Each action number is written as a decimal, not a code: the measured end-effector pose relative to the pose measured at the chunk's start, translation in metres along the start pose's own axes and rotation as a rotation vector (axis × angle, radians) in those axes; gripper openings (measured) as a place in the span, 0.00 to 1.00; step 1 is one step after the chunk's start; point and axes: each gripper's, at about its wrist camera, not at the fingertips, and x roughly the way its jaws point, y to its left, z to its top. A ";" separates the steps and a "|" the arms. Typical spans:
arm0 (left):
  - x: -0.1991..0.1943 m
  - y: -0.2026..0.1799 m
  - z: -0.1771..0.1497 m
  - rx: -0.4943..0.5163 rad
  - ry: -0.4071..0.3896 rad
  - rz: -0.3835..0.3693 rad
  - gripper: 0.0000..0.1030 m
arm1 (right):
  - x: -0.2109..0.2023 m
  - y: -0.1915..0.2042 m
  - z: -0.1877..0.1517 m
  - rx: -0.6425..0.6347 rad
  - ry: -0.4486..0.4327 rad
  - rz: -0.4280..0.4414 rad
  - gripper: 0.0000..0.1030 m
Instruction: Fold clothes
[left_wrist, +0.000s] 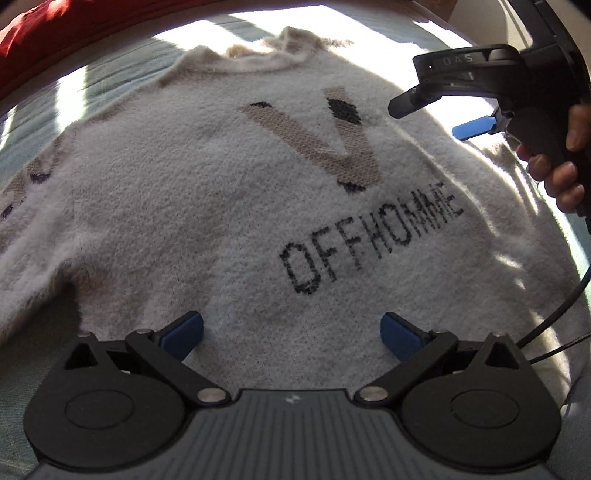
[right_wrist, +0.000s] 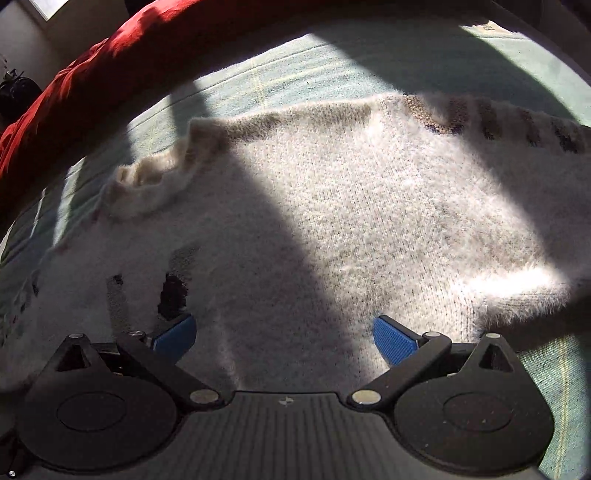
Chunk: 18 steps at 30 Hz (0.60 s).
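Observation:
A fuzzy white sweater (left_wrist: 229, 206) lies flat on a pale green bed cover, front up, with a tan V and black "OFFHOMME" lettering (left_wrist: 369, 240). Its collar (left_wrist: 273, 51) points away. My left gripper (left_wrist: 291, 334) is open and empty above the sweater's lower middle. My right gripper (left_wrist: 428, 116) shows in the left wrist view at the upper right, open, held over the sweater's right shoulder. In the right wrist view the sweater (right_wrist: 369, 221) fills the frame, collar (right_wrist: 155, 184) at the left, and the right gripper (right_wrist: 284, 339) is open and empty above it.
A red blanket (right_wrist: 92, 70) lies along the far edge of the bed. The green bed cover (right_wrist: 295, 66) shows beyond the sweater and at the lower right (right_wrist: 554, 369). A black cable (left_wrist: 554, 317) hangs from the right gripper. Sun and hard shadows cross the sweater.

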 end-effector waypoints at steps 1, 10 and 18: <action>-0.003 0.003 0.001 0.008 -0.023 0.014 0.98 | 0.002 0.005 -0.001 -0.026 0.004 -0.025 1.00; -0.002 0.046 -0.013 -0.094 -0.009 0.041 0.98 | 0.013 0.034 -0.014 -0.161 -0.017 -0.193 1.00; -0.040 0.072 -0.030 -0.132 -0.071 0.060 0.98 | 0.013 0.039 -0.015 -0.167 -0.034 -0.223 1.00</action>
